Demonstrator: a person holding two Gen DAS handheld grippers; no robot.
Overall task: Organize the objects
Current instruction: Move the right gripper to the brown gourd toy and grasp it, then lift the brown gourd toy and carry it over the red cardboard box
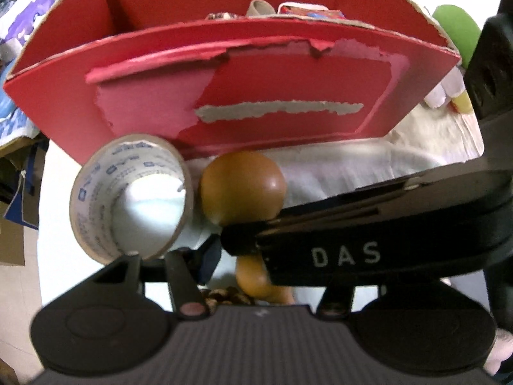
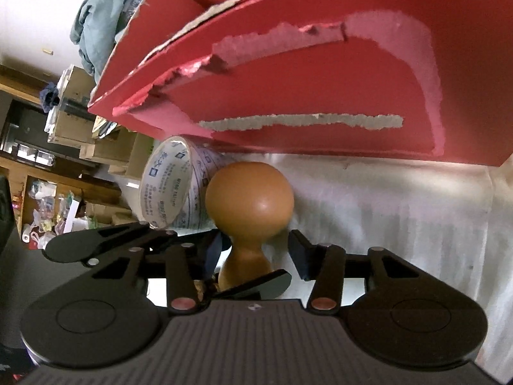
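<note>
stamp (image 2: 249,205): wooden, upright on the cloth between your right gripper (image 2: 256,253) jaws, which stand open around its neck.
tape (image 1: 131,197): touching it, in front of the red box (image 1: 243,73).
left gripper (image 1: 195,256): can't tell its jaws.
risk: closing off-center could tip the stamp into the tape.

1. The wooden handle's (image 2: 249,207) lower end is hidden behind the gripper bodies in both views.
2. Items inside the red box (image 1: 243,102) show only their tops over its wall.
3. The tape roll's (image 1: 131,197) lower rim is covered.
</note>
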